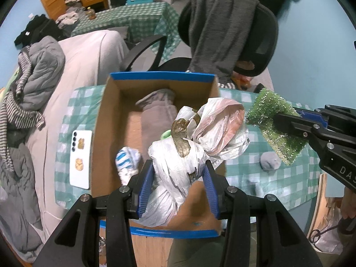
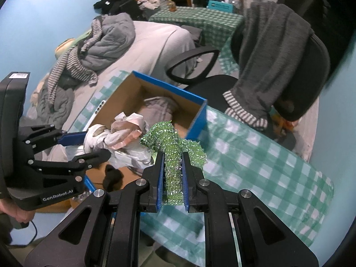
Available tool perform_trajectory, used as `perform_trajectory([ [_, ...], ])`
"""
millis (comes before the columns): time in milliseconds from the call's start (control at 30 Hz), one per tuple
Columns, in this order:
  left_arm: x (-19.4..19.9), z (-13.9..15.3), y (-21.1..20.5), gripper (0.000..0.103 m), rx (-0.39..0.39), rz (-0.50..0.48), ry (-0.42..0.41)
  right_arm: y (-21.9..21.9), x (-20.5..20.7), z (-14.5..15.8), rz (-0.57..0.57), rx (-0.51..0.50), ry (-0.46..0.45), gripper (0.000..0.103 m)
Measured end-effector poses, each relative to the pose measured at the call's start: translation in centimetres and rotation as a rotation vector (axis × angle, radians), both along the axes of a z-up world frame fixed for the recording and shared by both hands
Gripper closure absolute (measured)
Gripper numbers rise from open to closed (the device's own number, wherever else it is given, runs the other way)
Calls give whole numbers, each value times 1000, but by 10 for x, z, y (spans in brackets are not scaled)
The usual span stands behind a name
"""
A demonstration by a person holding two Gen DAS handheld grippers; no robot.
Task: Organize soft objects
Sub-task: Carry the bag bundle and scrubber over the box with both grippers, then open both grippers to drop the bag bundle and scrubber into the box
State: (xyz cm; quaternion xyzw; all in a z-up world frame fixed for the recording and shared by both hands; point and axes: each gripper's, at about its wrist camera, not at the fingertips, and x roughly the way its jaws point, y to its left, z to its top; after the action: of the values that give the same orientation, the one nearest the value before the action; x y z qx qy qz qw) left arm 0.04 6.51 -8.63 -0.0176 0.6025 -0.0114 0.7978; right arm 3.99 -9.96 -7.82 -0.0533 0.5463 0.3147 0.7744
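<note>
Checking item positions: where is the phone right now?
In the left wrist view, the phone lies flat on the checked tablecloth, just left of the cardboard box.

Box [image 1: 155,76] on table [image 1: 255,173] — phone [image 1: 80,159] left, chair [image 1: 255,33] behind.

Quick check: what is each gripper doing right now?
Left gripper: closed on a knotted white plastic bag.
Right gripper: closed on a green glittery scrubber.

A white phone [image 1: 80,159] lies on the checked worktop [image 1: 278,178] at the left of the frame; above it a bed [image 1: 89,51], and a black office chair [image 1: 262,33] upper right
</note>
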Motion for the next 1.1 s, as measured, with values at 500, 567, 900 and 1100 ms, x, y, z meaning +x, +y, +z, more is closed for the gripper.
perform_trajectory([
  [500, -6, -25, 55, 58, 22, 81, 47, 69, 0, -16, 109, -10, 23, 90],
  [567, -6, -30, 60, 58, 26, 88, 58, 76, 0, -21, 119, -15, 32, 90],
  [900, -5, -50, 68, 58, 37, 93, 98, 96, 1, -43, 132, -46, 78, 90],
  [1100, -6, -61, 70, 57, 39, 110, 125, 100, 3, -51, 129, -49, 101, 90],
])
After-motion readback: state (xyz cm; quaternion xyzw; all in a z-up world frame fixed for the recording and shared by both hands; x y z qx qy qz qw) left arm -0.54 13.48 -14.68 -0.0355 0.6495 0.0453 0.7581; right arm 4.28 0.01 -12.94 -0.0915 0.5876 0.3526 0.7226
